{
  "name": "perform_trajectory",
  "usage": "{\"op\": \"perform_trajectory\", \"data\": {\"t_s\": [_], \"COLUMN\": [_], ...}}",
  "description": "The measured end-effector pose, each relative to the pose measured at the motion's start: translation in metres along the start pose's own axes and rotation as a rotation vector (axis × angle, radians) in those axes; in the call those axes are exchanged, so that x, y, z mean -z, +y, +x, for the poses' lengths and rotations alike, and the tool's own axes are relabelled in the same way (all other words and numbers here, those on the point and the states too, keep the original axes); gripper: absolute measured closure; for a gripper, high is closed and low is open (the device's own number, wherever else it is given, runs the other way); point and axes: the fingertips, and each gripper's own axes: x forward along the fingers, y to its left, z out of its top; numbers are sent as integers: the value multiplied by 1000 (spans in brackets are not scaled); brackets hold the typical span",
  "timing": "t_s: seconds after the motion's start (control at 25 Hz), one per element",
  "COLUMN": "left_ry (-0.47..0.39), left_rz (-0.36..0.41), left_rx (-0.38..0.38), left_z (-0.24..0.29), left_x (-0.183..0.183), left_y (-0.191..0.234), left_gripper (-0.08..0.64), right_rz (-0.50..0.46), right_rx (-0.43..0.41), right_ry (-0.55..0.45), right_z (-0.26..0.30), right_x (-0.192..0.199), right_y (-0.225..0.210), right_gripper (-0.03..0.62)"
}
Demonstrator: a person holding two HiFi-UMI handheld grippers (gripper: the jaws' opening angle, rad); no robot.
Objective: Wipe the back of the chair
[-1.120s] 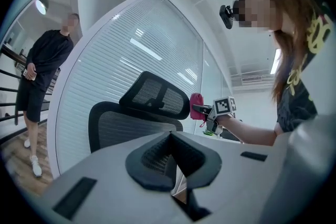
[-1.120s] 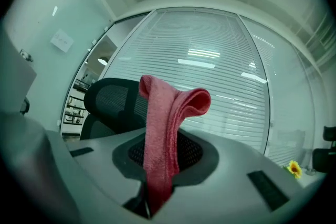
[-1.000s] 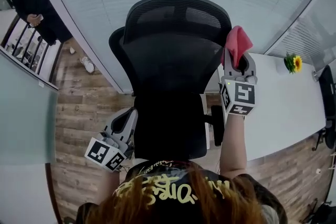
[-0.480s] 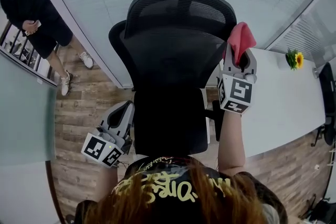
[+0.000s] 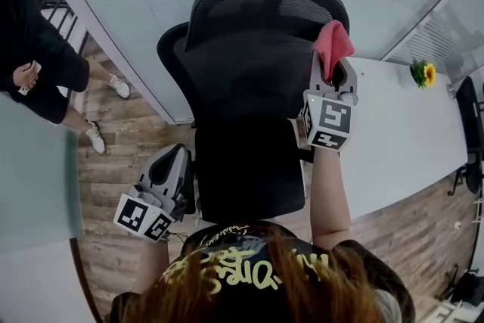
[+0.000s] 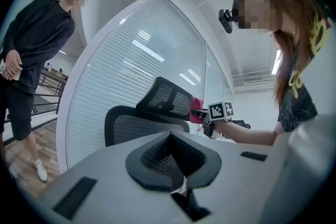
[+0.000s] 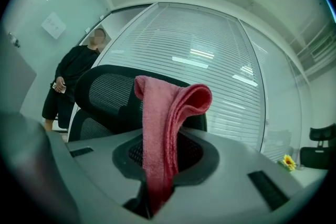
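Chair back (image 5: 249,72), black mesh, faces the person, with a blind-covered glass wall behind it. Right gripper (image 5: 331,78) is clamped on a folded red cloth (image 5: 333,44), held at the backrest's upper right edge; contact cannot be confirmed. Left gripper (image 5: 171,165), jaws closed on nothing, hangs low at the chair's left side. Judged early: nearly all of the mesh is left to wipe.

Head view: chair (image 5: 249,79) backrest hides its own base. Bystander (image 5: 34,64) cropped by left edge. Red cloth (image 7: 165,123) lower end vanishes between right gripper (image 7: 160,165) jaws. Black chair (image 5: 470,151) past table (image 5: 408,155) right end cropped. Yellow flower (image 5: 423,73) at far table corner: type unreadable.
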Motion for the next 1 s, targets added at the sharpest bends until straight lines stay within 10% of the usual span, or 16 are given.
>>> {"op": "perform_trajectory", "data": {"t_s": [1.0], "left_ry": [-16], "left_rz": [-11], "left_rx": [-33], "left_z": [-49], "left_x": [-13], "left_y": [61], "left_gripper": [569], "right_rz": [81], "right_rx": [-111], "right_ry": [-35], "right_z": [37], "right_x": [-38], "right_y": [108], "right_gripper": [523]}}
